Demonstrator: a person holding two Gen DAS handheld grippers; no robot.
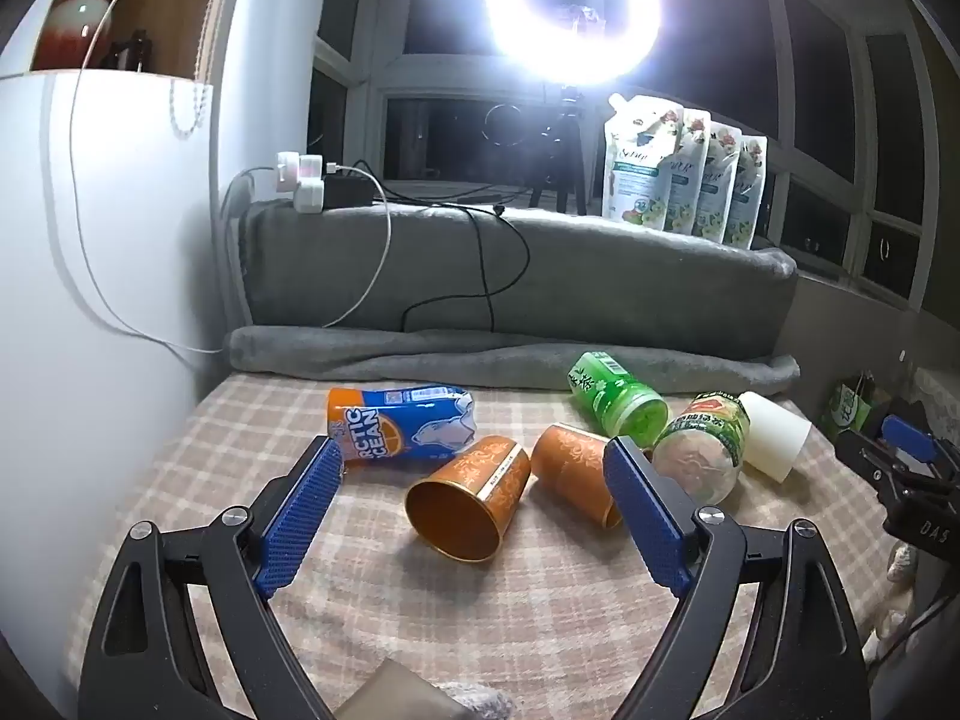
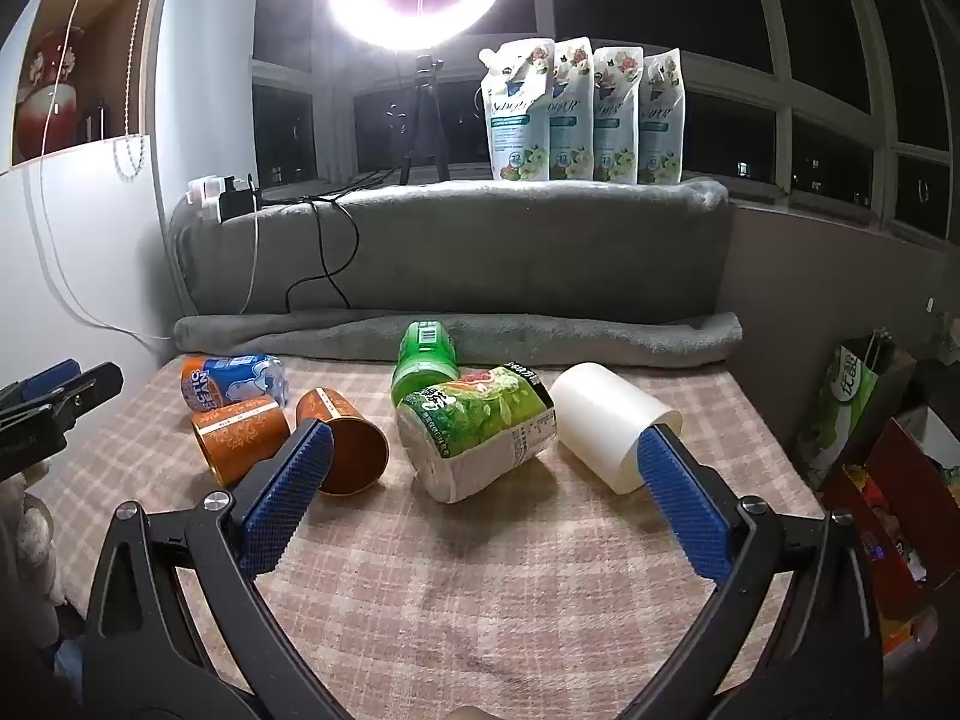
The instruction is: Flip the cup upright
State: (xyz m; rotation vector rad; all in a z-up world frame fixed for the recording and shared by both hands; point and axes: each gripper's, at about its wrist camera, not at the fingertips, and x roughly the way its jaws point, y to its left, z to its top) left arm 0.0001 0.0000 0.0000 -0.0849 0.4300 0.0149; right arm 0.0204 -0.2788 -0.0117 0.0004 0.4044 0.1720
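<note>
Two orange patterned cups lie on their sides on the checked cloth: one (image 1: pixel 471 495) with its mouth toward me, the other (image 1: pixel 573 471) beside it on the right. In the right wrist view they show as a left cup (image 2: pixel 240 435) and a right cup (image 2: pixel 345 447). A white cup (image 1: pixel 774 435) (image 2: pixel 612 423) also lies on its side at the right. My left gripper (image 1: pixel 474 510) is open, its fingers either side of the orange cups, above the cloth. My right gripper (image 2: pixel 483 495) is open and empty in front of the clear bottle and the white cup.
A blue-orange can (image 1: pixel 402 423) (image 2: pixel 231 381), a green bottle (image 1: pixel 618 399) (image 2: pixel 423 360) and a clear green-labelled bottle (image 1: pixel 705 444) (image 2: pixel 480 435) lie on the cloth. A grey blanket (image 1: pixel 510 354) and ledge with pouches (image 2: pixel 582 111) stand behind. A white wall (image 1: pixel 90 300) is on the left, bags (image 2: pixel 864 408) on the right.
</note>
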